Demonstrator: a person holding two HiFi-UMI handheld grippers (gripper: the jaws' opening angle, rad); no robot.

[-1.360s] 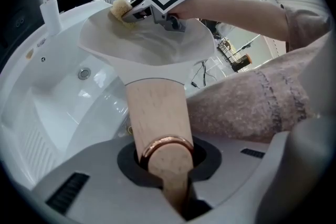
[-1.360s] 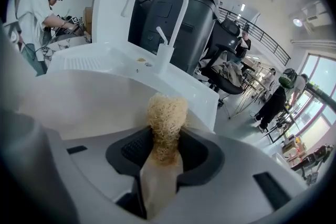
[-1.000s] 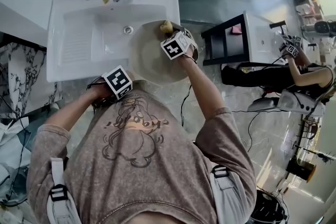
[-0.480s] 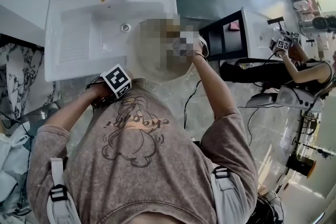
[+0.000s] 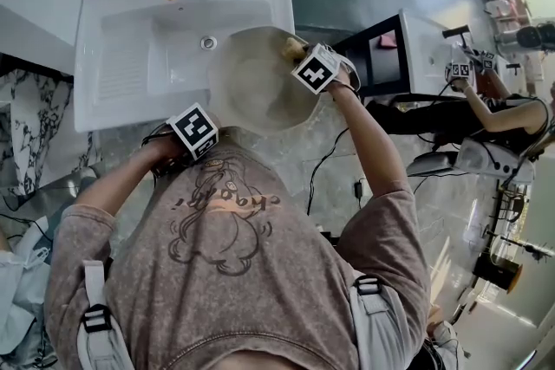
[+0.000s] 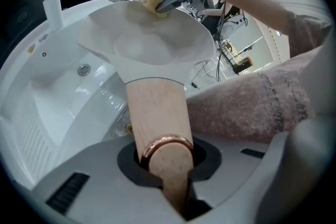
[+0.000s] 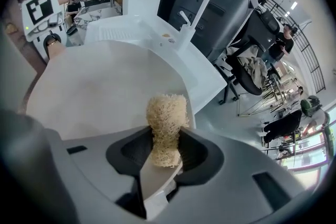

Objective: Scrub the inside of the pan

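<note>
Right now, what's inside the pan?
Only the sponge, shut in the right gripper, at the inner wall of the pan near its rim. The rest looks bare. The patch under the sponge is covered.

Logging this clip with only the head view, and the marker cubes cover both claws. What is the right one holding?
Observer: In the right gripper view, the right claw is shut on a tan, coarse scrubber.
Operator: And the left one?
Observer: The left gripper view shows the left claw shut on the wooden handle of the pan.
Operator: How much scrubber is free to work with?
Observer: Its upper half sticks out beyond the jaws, towards the pan's pale inner wall.
</note>
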